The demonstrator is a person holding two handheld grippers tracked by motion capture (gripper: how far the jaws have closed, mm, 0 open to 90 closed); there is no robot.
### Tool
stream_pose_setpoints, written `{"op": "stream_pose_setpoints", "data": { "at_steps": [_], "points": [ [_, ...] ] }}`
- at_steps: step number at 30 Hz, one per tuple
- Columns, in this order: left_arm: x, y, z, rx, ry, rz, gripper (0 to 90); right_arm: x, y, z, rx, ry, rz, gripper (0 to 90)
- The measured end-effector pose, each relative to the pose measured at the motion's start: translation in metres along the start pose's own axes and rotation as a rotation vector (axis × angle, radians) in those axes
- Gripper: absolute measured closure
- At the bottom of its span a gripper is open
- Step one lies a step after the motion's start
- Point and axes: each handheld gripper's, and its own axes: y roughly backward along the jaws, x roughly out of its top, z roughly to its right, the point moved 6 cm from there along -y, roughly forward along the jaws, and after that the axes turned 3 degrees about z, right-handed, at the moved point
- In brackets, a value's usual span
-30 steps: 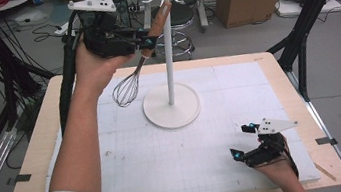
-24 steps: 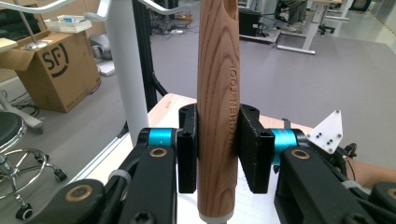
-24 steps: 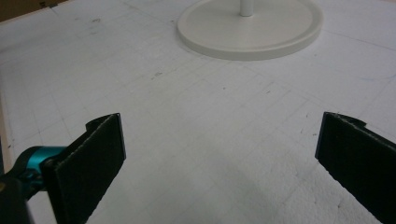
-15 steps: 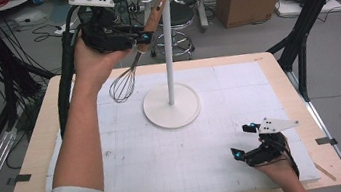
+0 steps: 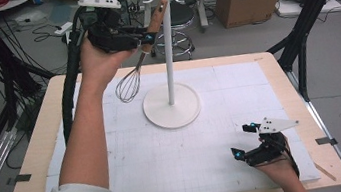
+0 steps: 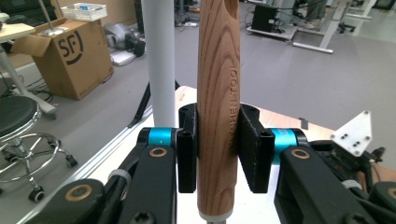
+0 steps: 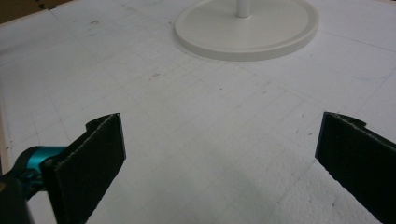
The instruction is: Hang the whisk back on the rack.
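Left gripper [image 5: 146, 40] clamped whisk [image 5: 140, 66] by its wooden handle, held high beside the rack [image 5: 167, 46], likely to hook it on top. Right gripper [image 5: 245, 141] idle, jaws wide apart, on desk [image 5: 275, 68].

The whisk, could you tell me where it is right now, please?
In the high view the whisk hangs above the table's far left, its wooden handle clamped in the left gripper beside the white hook stand.

Whisk [image 5: 139, 65]: grained, matt wooden handle, thin shiny metal wires. Stand [image 5: 172, 103], centre of the high view: smooth white finish, slight sheen on the base. Table [image 5: 44, 144]: pale wood edge under a matt white gridded sheet [image 5: 177, 160]; left gripper [image 6: 218, 151] pads dull black.
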Motion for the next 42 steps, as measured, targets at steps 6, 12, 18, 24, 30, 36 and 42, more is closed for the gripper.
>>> {"op": "stream_pose_setpoints", "data": {
  "at_steps": [6, 12, 18, 24, 30, 36, 42],
  "points": [
    [-0.004, -0.009, -0.001, 0.025, -0.003, -0.040, 70.7, 0.002, 0.001, -0.001, 0.003, 0.001, 0.007, 0.4],
    [-0.003, -0.014, 0.001, 0.016, 0.002, -0.036, 70.6, 0.003, 0.002, -0.001, 0.002, 0.008, 0.014, 0.4],
    [-0.007, -0.018, -0.001, -0.017, 0.020, -0.045, 64.3, 0.002, 0.002, 0.000, 0.003, 0.003, 0.008, 0.4],
    [-0.010, -0.015, 0.000, -0.053, 0.030, -0.044, 58.5, 0.002, 0.003, 0.000, 0.003, 0.003, 0.008, 0.4],
    [-0.011, -0.010, 0.005, -0.110, 0.016, -0.045, 50.9, 0.001, 0.002, -0.001, 0.003, 0.004, 0.004, 0.4],
    [-0.015, -0.005, 0.008, -0.115, 0.005, -0.061, 42.3, 0.002, 0.002, -0.001, 0.004, 0.004, 0.003, 0.4],
    [-0.026, 0.001, 0.012, -0.128, 0.004, -0.045, 37.7, 0.002, 0.001, -0.002, 0.002, 0.005, 0.003, 0.4]
  ]
}}
